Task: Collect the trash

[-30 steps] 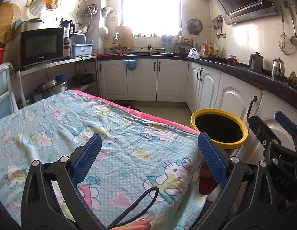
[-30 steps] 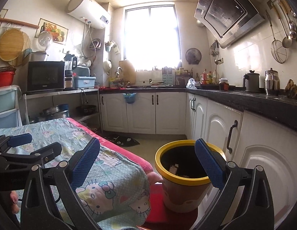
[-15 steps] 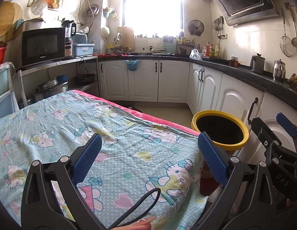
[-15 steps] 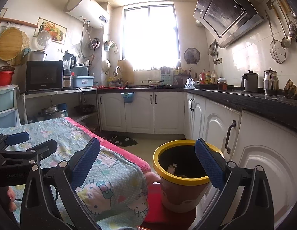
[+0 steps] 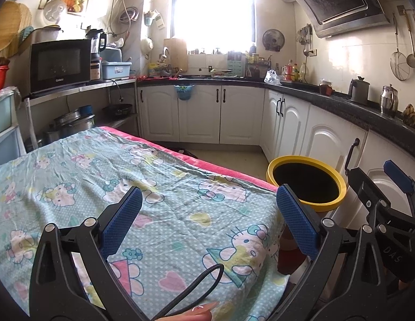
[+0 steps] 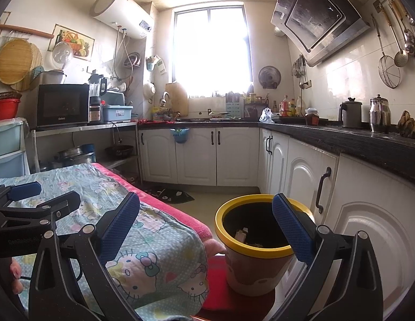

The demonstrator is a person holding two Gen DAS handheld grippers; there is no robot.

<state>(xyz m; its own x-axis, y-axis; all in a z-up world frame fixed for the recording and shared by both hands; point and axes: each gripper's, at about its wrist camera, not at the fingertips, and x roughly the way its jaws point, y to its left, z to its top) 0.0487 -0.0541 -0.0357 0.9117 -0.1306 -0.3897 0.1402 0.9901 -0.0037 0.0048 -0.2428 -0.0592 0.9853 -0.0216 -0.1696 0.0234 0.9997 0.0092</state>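
Observation:
A yellow-rimmed trash bin (image 5: 306, 182) stands on the floor just past the table's right end; it also shows in the right wrist view (image 6: 257, 243), with a few scraps of trash (image 6: 242, 234) inside. My left gripper (image 5: 208, 222) is open and empty above the table's Hello Kitty cloth (image 5: 159, 200). My right gripper (image 6: 206, 230) is open and empty, held near the table's right end with the bin in front of its right finger. No loose trash shows on the cloth.
White cabinets (image 6: 295, 174) under a black counter (image 6: 354, 139) run close behind the bin. A red mat (image 6: 220, 283) lies under the bin. A microwave (image 5: 60, 64) sits on a shelf at the left. The right gripper shows in the left wrist view (image 5: 389, 214).
Both views have shifted only slightly. Both grippers stay open and empty, and the bin has not moved.

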